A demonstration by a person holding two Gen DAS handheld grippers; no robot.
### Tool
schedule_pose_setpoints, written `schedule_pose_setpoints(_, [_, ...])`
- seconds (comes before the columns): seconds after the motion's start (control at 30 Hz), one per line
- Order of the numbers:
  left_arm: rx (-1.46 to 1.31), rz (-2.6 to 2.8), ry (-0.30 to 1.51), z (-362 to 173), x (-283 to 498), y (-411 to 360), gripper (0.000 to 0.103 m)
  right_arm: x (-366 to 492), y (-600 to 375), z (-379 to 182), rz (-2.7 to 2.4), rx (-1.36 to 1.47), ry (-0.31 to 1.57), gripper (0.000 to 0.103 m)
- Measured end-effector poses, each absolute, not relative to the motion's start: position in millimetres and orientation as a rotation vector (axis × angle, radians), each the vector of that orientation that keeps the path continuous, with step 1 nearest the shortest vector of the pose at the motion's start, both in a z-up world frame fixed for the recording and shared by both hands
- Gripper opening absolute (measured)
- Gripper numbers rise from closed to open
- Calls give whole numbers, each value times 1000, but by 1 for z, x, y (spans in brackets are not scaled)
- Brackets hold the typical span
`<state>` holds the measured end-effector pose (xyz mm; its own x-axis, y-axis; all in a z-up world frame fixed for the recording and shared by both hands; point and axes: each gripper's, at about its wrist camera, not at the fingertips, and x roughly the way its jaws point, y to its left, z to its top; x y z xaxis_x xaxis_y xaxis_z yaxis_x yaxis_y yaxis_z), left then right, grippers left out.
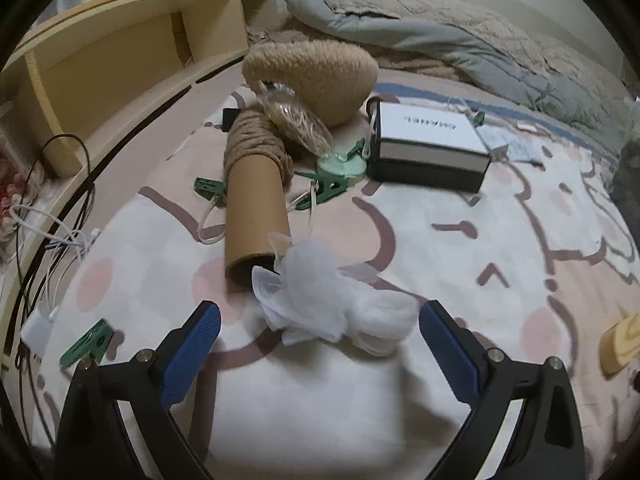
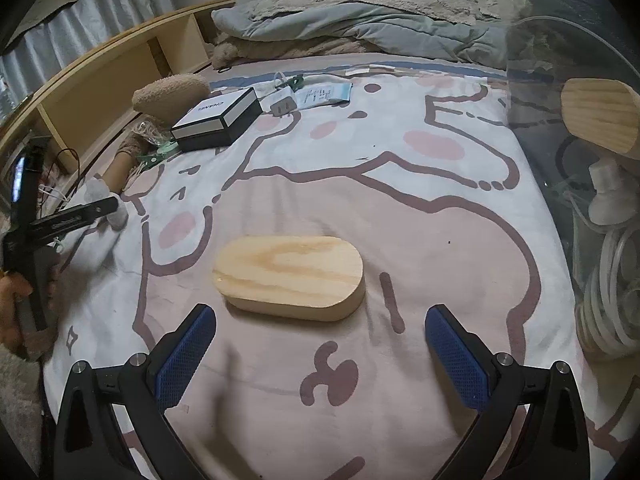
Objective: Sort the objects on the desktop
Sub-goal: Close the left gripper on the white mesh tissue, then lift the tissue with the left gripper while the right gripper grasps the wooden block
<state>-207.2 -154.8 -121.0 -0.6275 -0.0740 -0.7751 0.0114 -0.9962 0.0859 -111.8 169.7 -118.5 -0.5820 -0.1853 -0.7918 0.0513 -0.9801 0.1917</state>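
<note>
Left claw: left claw [image 1: 320, 332] stands wide, nothing pressed between its pads; the white mesh puff [image 1: 320, 304] lies on the bedsheet [image 1: 460, 264] just ahead, between the fingers
Right claw: right claw [image 2: 320, 340] also wide and empty, hovering over the wooden oval block [image 2: 288, 276] on the sheet
Step in hand: judged as a grab of the puff; close low on its bulk, not on loose frills
In the way: cardboard tube [image 1: 252, 216] touches the puff's far side, so a deep reach may nudge it
Around: green clips [image 1: 86, 342], black-and-white box [image 1: 432, 152], fuzzy tan pouch [image 1: 316, 76], cables [image 1: 52, 240] near the bed's edge
Bin: clear container [image 2: 580, 160] at right holds another wooden piece and cord
</note>
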Motion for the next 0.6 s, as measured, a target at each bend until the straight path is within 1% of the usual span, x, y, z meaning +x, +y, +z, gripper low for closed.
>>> schedule_pose_setpoints(0.07, [1342,-2810,-97,-125,-211,-155,100,-113,169,-120,-2669,1367,-215,103])
schedule_pose_setpoints(0.1, [1356,-2817,-87,-127,-213,-154,95,-114,168,-121,-2667,1371,-211,103])
schedule_pose_setpoints(0.13, [1373,-2822,-84,-129,-213,-152,90,-115,168,-122,-2663,1377,-211,103])
schedule_pose_setpoints(0.17, [1398,-2823,-91,-132,-214,-150,77,-116,168,-123,-2658,1382,-214,103])
schedule_pose_setpoints(0.2, [1419,-2820,-108,-135,-215,-146,73,-118,167,-124,-2655,1387,-220,103])
schedule_pose_setpoints(0.27, [1411,-2819,-154,-135,-214,-139,72,-120,167,-125,-2654,1393,-230,103])
schedule_pose_setpoints(0.33, [1408,-2836,-147,-133,-213,-137,71,-122,166,-126,-2655,1396,-241,103])
schedule_pose_setpoints(0.6, [1454,-2934,72,-103,-188,-113,70,-125,163,-128,-2638,1409,-328,103])
